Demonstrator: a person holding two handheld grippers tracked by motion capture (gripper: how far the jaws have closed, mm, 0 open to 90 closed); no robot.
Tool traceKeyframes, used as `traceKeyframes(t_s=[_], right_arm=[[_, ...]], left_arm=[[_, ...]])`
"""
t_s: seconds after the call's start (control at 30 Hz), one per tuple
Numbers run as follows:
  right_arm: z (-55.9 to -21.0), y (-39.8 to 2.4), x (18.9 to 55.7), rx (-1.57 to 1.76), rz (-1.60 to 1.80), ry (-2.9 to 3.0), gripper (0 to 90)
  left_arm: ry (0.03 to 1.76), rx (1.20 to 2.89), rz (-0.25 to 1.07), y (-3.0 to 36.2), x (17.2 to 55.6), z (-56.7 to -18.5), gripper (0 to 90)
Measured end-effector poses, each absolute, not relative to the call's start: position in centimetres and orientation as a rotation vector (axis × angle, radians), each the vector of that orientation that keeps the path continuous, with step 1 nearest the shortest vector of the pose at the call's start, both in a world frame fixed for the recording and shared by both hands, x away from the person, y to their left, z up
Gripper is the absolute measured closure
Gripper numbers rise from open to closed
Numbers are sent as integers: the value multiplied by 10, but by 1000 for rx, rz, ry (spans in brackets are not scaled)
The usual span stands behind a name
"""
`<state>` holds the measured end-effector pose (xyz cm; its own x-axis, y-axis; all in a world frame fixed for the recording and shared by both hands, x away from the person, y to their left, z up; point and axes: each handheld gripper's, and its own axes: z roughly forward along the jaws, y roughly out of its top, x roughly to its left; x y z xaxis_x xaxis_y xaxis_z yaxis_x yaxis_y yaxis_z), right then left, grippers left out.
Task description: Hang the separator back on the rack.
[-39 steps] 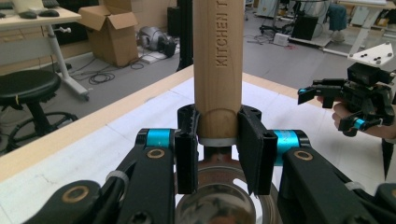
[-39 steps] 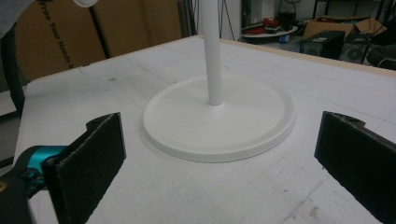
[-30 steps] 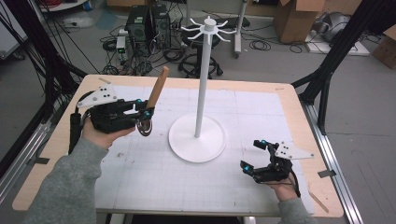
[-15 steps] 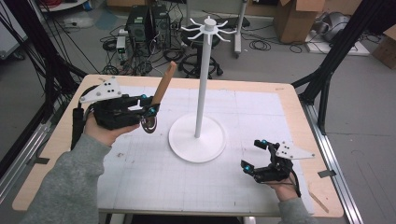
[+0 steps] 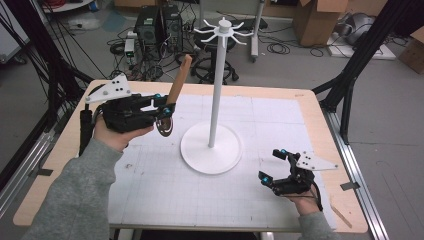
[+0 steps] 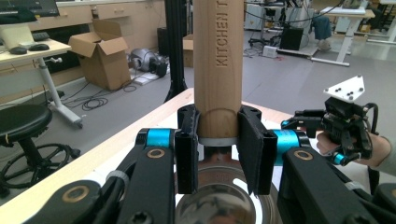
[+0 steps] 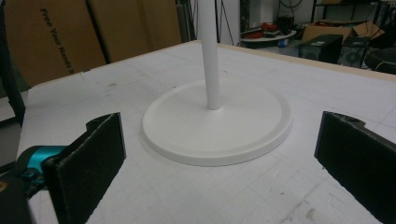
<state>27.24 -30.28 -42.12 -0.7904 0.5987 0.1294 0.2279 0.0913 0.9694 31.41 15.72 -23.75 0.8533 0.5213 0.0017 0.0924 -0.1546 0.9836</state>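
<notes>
A kitchen utensil with a long wooden handle (image 5: 178, 81) and a round metal head (image 5: 164, 126) is held off the table, handle tilted up and away. My left gripper (image 5: 167, 111) is shut on the handle's lower end, just above the metal collar; in the left gripper view both pads (image 6: 187, 147) press the handle (image 6: 218, 60). A white hook stand stands mid-table with a round base (image 5: 196, 150), a thin pole (image 5: 216, 90) and short hooks at its top (image 5: 223, 29). My right gripper (image 5: 270, 165) rests low at the front right, open and empty, facing the base (image 7: 187, 135).
The white gridded mat (image 5: 170, 195) covers most of the wooden table (image 5: 65, 150). Black frame posts (image 5: 350, 85) stand at the table's right, and a stool, computer cases and cables lie on the floor behind. The other hand's gripper (image 6: 343, 123) shows far off in the left gripper view.
The left gripper has risen with the utensil and drifted slightly right, toward the stand. The right gripper has stayed where it was.
</notes>
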Motion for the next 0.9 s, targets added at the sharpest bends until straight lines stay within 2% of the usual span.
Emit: traceKeyframes(t_s=[0.9], right_arm=[[-420, -303, 272, 814, 1760, 2068, 10]], left_arm=[[483, 1652, 406, 147, 319, -214, 693]])
